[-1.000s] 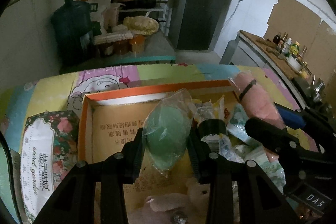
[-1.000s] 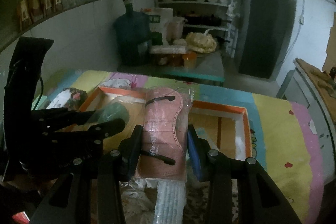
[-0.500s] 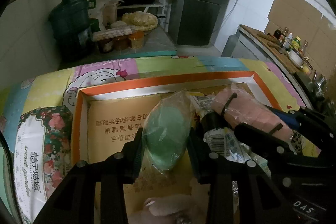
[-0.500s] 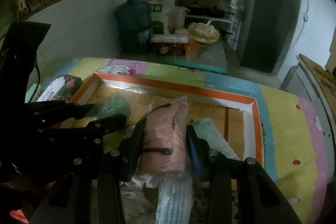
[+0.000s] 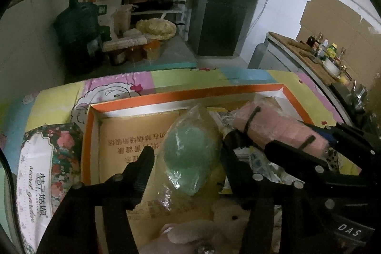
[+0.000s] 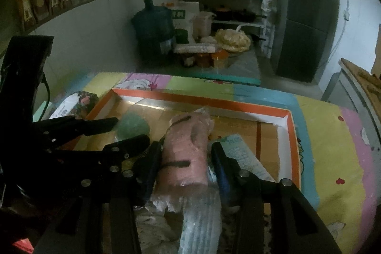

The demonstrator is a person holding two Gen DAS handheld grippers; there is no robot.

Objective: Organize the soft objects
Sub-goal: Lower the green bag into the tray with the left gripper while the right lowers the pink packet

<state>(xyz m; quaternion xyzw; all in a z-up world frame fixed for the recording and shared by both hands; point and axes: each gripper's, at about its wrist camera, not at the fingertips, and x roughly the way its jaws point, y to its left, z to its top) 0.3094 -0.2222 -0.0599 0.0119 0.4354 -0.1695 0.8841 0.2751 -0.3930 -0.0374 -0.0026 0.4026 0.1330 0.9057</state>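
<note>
Left wrist view: we see a floral tissue pack (image 5: pixel 45 170) beside the orange-rimmed box (image 5: pixel 91 135); our left claw (image 5: pixel 185 154) stands parted around the bagged green sponge (image 5: pixel 190 156) lying in it. Rightward, our right claw (image 6: pixel 184 158) pinches the pink wrapped roll (image 6: pixel 185 154) over the box.

A table under a colourful cartoon cloth (image 5: pixel 59 99) holds an orange-rimmed box (image 5: pixel 190 93) ahead of my fingers, a floral tissue pack (image 5: pixel 45 173) to their left.

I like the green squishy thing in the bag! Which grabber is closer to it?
Left. The left gripper has its open fingers on either side of the green bagged sponge. The right gripper is beside it, squeezing the pink bundle.
</note>
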